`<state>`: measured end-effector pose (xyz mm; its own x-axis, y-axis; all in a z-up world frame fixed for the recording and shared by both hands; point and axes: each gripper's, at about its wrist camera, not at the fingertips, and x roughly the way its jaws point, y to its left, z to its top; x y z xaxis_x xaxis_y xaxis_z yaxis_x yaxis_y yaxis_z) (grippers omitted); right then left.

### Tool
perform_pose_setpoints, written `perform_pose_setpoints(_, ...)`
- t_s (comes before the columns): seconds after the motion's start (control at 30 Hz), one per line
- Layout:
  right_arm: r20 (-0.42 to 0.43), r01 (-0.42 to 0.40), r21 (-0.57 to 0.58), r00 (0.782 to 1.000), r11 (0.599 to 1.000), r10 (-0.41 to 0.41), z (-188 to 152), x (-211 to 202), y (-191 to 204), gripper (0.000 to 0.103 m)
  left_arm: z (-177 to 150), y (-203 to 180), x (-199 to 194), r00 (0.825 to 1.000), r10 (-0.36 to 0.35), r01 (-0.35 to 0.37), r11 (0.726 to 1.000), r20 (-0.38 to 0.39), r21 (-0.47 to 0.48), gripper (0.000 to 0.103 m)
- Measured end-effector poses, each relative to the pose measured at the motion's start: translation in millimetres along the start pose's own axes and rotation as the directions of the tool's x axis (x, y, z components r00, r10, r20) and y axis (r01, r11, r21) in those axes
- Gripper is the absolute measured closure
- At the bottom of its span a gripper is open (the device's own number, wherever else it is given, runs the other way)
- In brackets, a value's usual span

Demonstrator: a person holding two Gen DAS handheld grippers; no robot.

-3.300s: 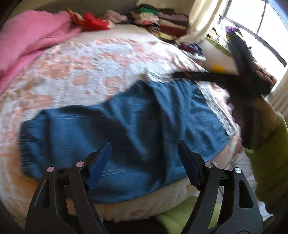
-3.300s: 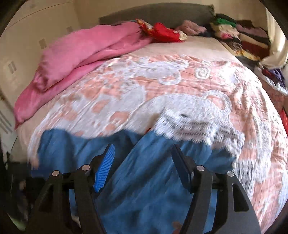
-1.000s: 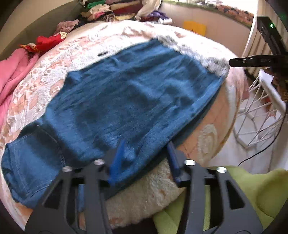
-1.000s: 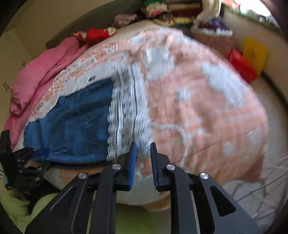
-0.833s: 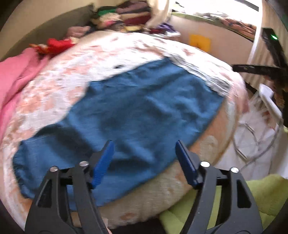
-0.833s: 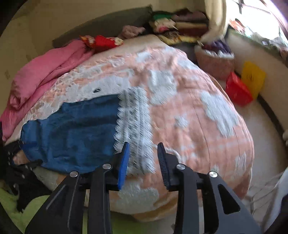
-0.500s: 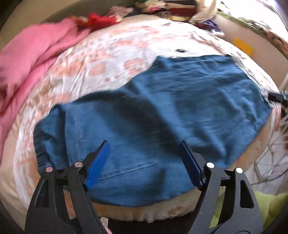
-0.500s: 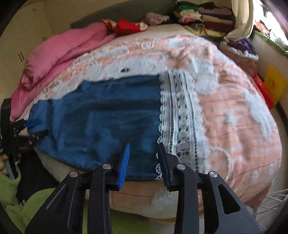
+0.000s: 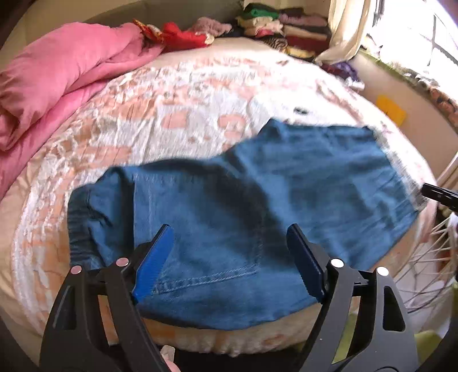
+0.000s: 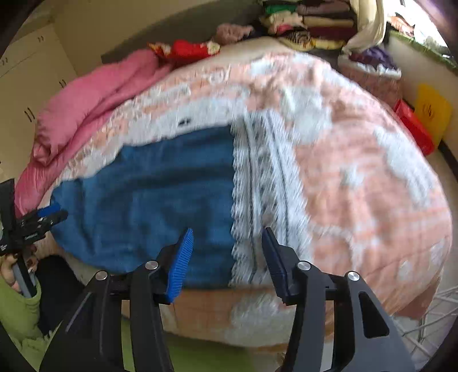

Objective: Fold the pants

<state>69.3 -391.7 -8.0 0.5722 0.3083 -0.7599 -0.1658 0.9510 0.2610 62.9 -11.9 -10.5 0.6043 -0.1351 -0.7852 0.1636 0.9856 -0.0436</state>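
Observation:
Blue denim pants lie flat along the near edge of the bed, waistband to the left, with a white lace trim at the leg end on the right. My left gripper is open and empty, hovering over the seat of the pants. My right gripper is open and empty, over the leg end where denim meets lace. The left gripper also shows at the far left of the right wrist view.
The bed has a peach and white lace bedspread. A pink duvet lies at its far left. Red cloth and stacked folded clothes sit at the back. A white wire rack stands by the bed's right side.
Both grippers were shut on the pants a second ago and have opened and let go. The left view has swung toward the waistband; the right gripper opened wider.

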Motion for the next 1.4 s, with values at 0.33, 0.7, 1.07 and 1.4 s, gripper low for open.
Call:
perform_pose_setpoints(0.33, 0.035, 0.013, -0.020, 0.999, 1.000, -0.013, 76.6, 31.5, -21.4, 0.045, 62.8, -23.8, 21.1, 0.999, -0.026, 0.025, 0.999, 0.020, 0.046, 0.023)
perform_pose_setpoints(0.7, -0.055, -0.036, -0.010, 0.998, 0.999, 0.035, 113.6, 106.8, -58.5, 0.045, 110.0, -23.0, 105.8, 0.994, -0.070, 0.069, 0.998, -0.088, -0.006, 0.023)
perform_pose_setpoints(1.07, 0.007, -0.156, -0.065, 0.988, 0.986, 0.156, 113.9, 91.4, -46.7, 0.086, 113.9, -50.6, 122.7, 0.993, -0.085, 0.089, 0.995, -0.084, 0.051, 0.098)
perform_pose_setpoints(1.4, -0.051, -0.013, -0.095, 0.999, 0.995, 0.009, 117.6, 125.3, -47.5, 0.082, 115.0, -55.4, 145.6, 0.998, -0.010, 0.015, 0.997, -0.061, 0.079, 0.097)
